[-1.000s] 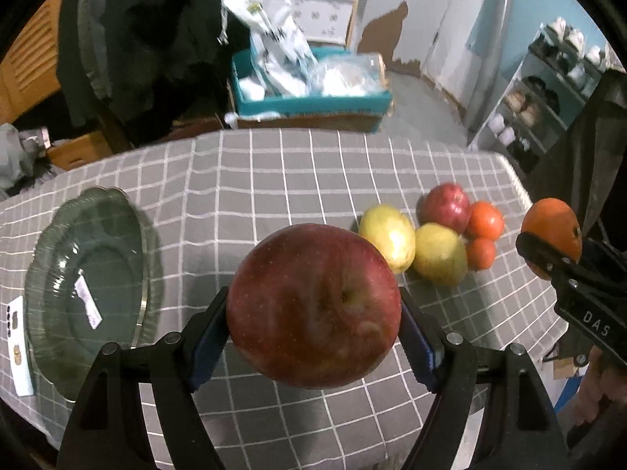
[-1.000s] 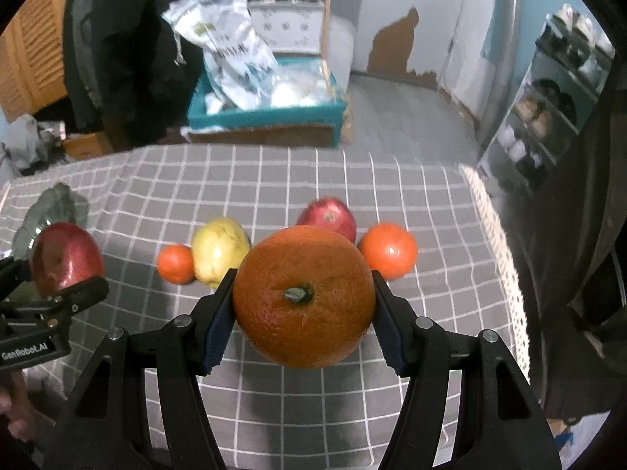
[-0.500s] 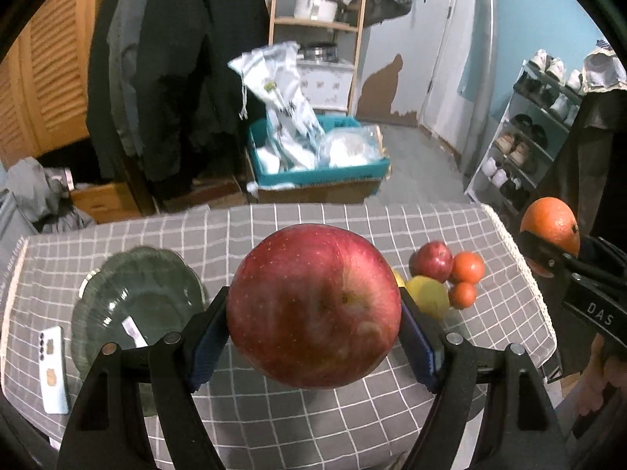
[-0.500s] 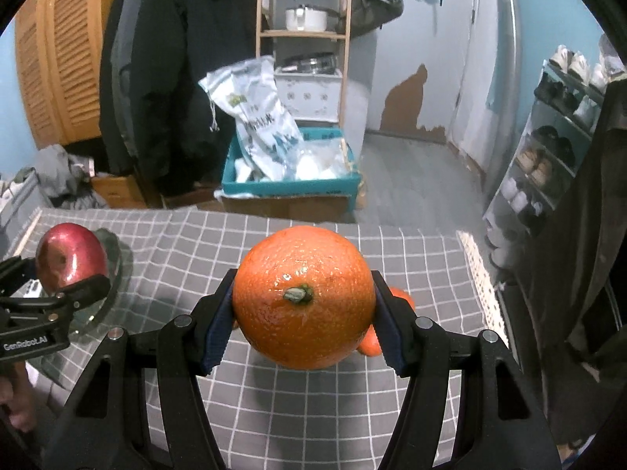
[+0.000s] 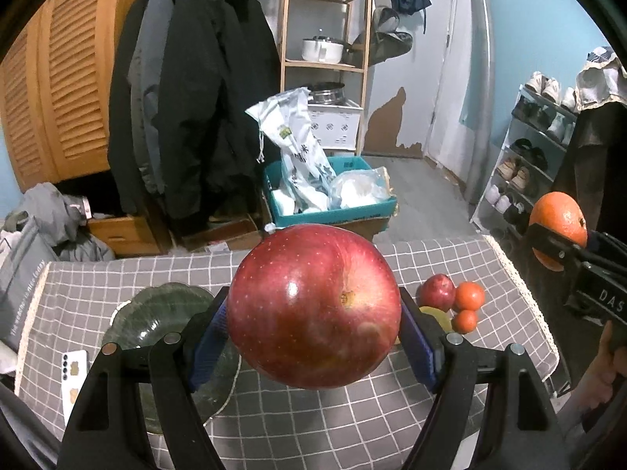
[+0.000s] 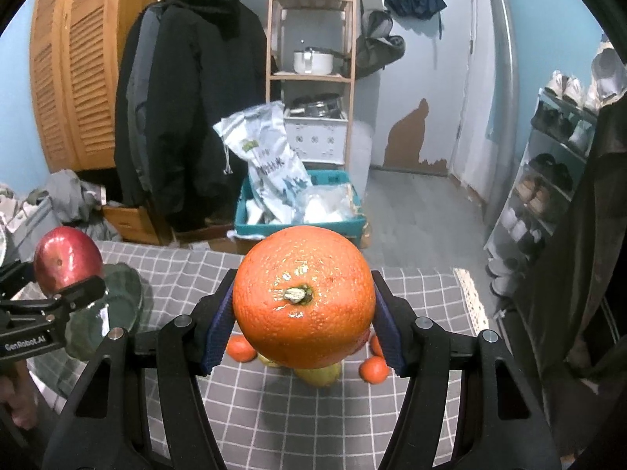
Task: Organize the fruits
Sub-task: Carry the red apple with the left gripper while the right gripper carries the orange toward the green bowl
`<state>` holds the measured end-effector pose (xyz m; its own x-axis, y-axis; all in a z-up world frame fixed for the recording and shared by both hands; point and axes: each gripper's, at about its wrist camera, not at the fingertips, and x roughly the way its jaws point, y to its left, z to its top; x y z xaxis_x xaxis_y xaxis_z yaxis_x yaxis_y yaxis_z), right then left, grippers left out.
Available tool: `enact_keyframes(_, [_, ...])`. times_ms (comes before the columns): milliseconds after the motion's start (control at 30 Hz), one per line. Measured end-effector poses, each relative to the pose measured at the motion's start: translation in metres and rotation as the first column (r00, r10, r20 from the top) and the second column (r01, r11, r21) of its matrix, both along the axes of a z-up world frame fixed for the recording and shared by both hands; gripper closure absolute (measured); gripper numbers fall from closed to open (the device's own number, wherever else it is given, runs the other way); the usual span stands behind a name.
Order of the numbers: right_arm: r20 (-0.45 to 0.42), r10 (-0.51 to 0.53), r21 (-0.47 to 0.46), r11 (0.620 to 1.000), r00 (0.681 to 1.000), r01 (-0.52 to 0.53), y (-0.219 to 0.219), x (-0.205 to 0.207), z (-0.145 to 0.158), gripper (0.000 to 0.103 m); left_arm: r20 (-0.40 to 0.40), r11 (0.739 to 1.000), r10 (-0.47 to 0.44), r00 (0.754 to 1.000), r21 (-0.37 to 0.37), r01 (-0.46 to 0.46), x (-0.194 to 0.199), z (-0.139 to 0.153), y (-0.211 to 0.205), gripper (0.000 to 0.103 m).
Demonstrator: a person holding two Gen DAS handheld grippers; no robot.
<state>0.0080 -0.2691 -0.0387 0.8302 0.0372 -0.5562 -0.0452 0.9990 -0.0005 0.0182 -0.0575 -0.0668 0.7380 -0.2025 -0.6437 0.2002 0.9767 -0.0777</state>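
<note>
My left gripper [image 5: 313, 337] is shut on a big red apple [image 5: 313, 307] and holds it high above the grey checked tablecloth [image 5: 313, 423]. My right gripper [image 6: 303, 331] is shut on a large orange [image 6: 303, 295], also held high; it shows at the right of the left wrist view [image 5: 558, 223]. A green glass bowl [image 5: 156, 317] sits on the table's left. A small red apple [image 5: 435, 291], two small oranges [image 5: 469, 295] and yellow fruit [image 5: 441, 315] lie in a cluster at the right, partly hidden behind the held fruit.
A white phone [image 5: 74, 372] lies at the table's left edge by the bowl. Beyond the table stand a teal crate with bags [image 5: 329, 196], hanging coats [image 5: 188, 117], a wooden shelf [image 5: 325, 39] and a shoe rack [image 5: 537, 149].
Both grippers have lifted up and back from the table with their fruit still held. The table and the fruit cluster now look smaller and lower.
</note>
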Motion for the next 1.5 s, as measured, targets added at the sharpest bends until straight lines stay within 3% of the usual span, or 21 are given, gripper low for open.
enact_keyframes(867, [0.0,0.146,-0.014,0.989,0.989,-0.146,0.083,0.023,0.012,0.04,0.023,0.991,0.131,0.991,-0.014,-0.13,-0.007,0.006,0.072,0.023])
enact_keyframes(1500, [-0.046,0.304,-0.033,0.952,0.952,-0.305,0.175,0.047,0.007,0.04,-0.024,0.954,0.3,0.954,-0.009,-0.3,-0.011,-0.013,0.158,0.023])
